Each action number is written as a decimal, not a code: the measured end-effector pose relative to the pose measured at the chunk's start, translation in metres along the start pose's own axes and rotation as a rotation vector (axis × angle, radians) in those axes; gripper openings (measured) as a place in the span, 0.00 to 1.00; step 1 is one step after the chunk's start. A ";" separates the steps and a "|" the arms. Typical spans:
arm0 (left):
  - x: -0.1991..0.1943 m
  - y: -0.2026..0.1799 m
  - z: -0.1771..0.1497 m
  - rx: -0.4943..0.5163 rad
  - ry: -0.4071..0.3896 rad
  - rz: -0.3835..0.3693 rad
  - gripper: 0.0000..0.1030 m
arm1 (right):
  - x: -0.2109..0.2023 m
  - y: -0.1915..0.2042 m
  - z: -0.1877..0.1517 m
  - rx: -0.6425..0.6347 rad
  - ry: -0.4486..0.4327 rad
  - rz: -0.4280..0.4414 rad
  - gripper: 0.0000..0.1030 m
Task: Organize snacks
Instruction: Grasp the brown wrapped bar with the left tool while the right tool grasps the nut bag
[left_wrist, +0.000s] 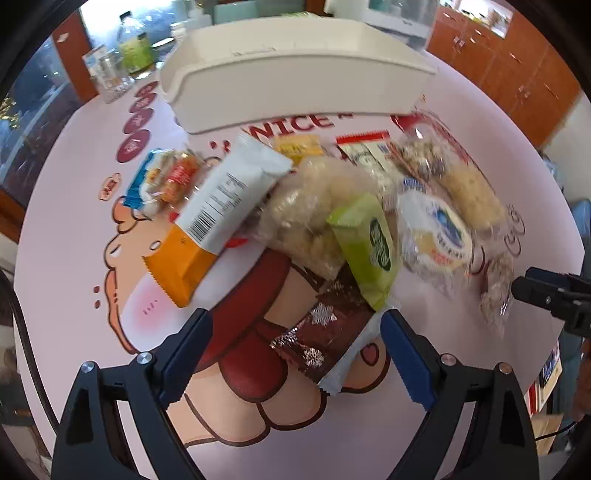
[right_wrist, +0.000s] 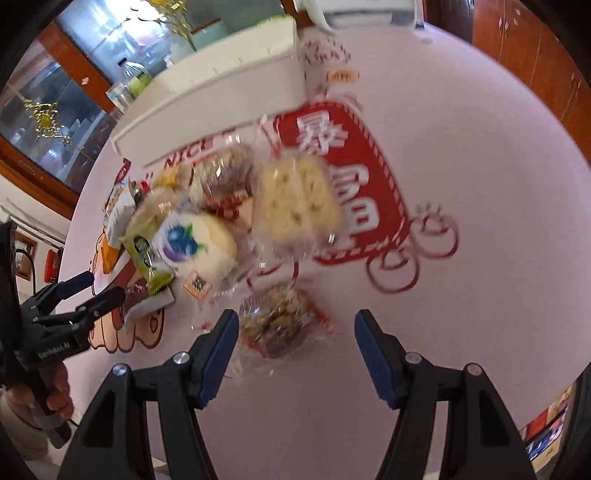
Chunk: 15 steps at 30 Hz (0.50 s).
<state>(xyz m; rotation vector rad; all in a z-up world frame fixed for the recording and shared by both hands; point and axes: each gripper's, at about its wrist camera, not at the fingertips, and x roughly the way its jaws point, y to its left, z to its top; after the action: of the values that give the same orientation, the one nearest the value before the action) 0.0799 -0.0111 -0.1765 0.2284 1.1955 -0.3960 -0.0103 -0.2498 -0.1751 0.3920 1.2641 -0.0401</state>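
A heap of wrapped snacks lies on the pink printed tablecloth (left_wrist: 74, 266). My left gripper (left_wrist: 295, 350) hovers open over a dark red snowflake-wrapped bar (left_wrist: 317, 339); its blue pads stand clear of the wrapper on both sides. Beyond it are an orange-and-white bar (left_wrist: 218, 214), a green packet (left_wrist: 369, 243), a clear bag of beige puffs (left_wrist: 306, 206) and a blueberry bun (left_wrist: 436, 232). My right gripper (right_wrist: 299, 354) is open above a clear-wrapped nut bar (right_wrist: 280, 321), which sits close to its left pad. A white tray (left_wrist: 295, 70) stands behind the heap.
A pale rice cake (right_wrist: 295, 203) and the blueberry bun (right_wrist: 195, 240) lie ahead of the right gripper. A hand (right_wrist: 44, 391) holds the left gripper (right_wrist: 105, 286) at the left. Bottles (left_wrist: 133, 48) and wooden cabinets (left_wrist: 517, 62) stand beyond the table. Bare cloth spreads to the right.
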 end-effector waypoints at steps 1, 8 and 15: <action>0.002 -0.001 -0.001 0.015 0.008 -0.007 0.89 | 0.001 0.000 -0.001 0.010 0.008 0.011 0.64; 0.016 -0.016 0.000 0.171 0.050 -0.030 0.89 | 0.014 -0.003 -0.005 0.128 0.094 0.073 0.64; 0.029 -0.034 0.001 0.279 0.083 -0.038 0.82 | 0.022 -0.006 -0.003 0.286 0.099 0.128 0.66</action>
<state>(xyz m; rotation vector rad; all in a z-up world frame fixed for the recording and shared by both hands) 0.0756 -0.0472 -0.2020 0.4672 1.2259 -0.5922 -0.0074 -0.2505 -0.1980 0.7286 1.3316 -0.0940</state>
